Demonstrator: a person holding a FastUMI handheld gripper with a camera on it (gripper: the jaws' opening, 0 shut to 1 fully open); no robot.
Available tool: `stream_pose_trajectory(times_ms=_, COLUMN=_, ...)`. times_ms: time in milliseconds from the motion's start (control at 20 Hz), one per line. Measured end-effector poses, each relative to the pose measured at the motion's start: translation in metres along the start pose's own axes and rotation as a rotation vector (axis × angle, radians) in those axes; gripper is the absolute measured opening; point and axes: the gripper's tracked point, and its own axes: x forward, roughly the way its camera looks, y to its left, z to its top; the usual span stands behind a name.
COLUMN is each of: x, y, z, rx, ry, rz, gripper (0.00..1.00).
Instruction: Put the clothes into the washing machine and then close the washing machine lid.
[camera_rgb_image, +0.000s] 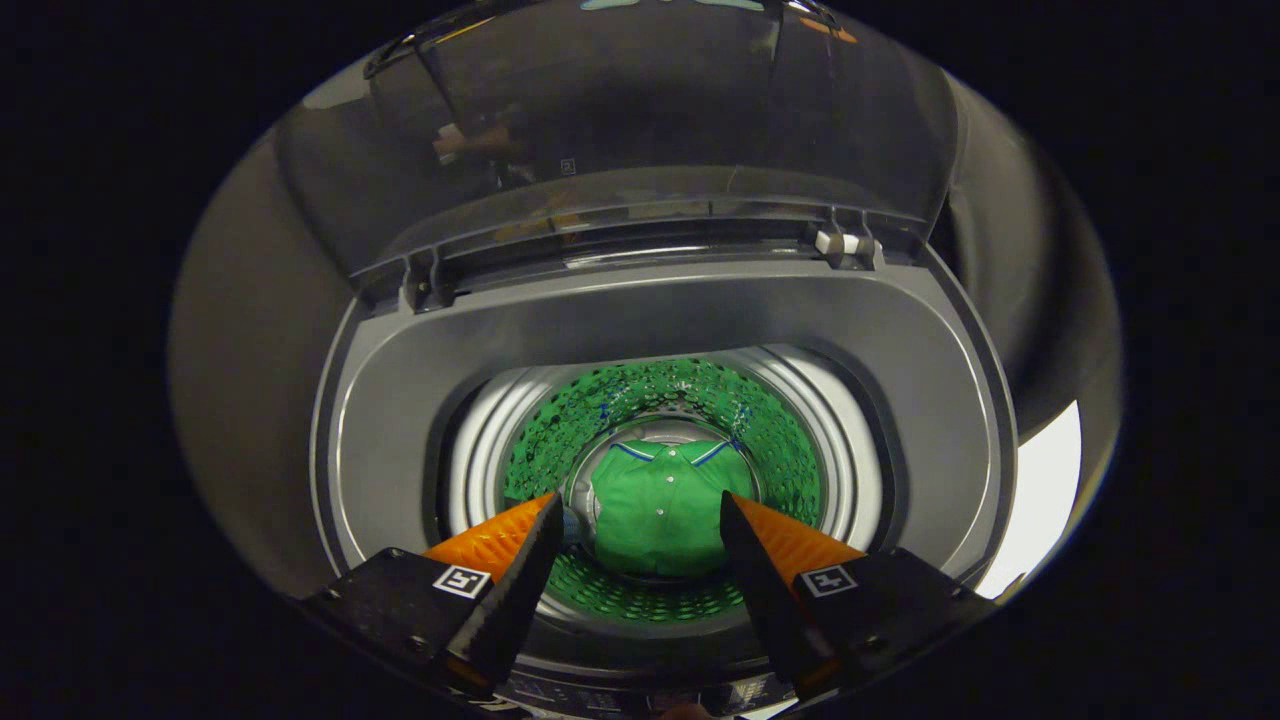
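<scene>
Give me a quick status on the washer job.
Tongs open, empty, above the drum. Green shirt lying at drum bottom. Lid up, not yet closed. No visible obstruction.

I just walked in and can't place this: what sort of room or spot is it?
Probably a laundry corner: a top-loading washing machine with its lid raised, and a green shirt lying in the drum. The open tongs hover above.

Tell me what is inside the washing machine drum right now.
A folded green shirt lies at the bottom of the drum, seen between the open, empty tongs hovering above the opening. The lid stands raised. Whatever lies beneath the shirt is covered.
</scene>
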Motion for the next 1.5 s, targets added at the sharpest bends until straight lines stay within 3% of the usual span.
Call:
stream_pose_trajectory(times_ms=600, x=-0.092, y=0.020, z=0.057, rx=-0.068, ry=-0.171, rz=0.047, gripper=0.97)
stream_pose_trajectory(times_ms=1100, x=-0.188, y=0.025, z=0.161, rx=-0.017, ry=-0.339, rz=0.068, gripper=0.96)
stream_pose_trajectory(times_ms=1500, x=-0.223, y=0.021, z=0.223, rx=-0.012, ry=-0.430, rz=0.087, gripper=0.96)
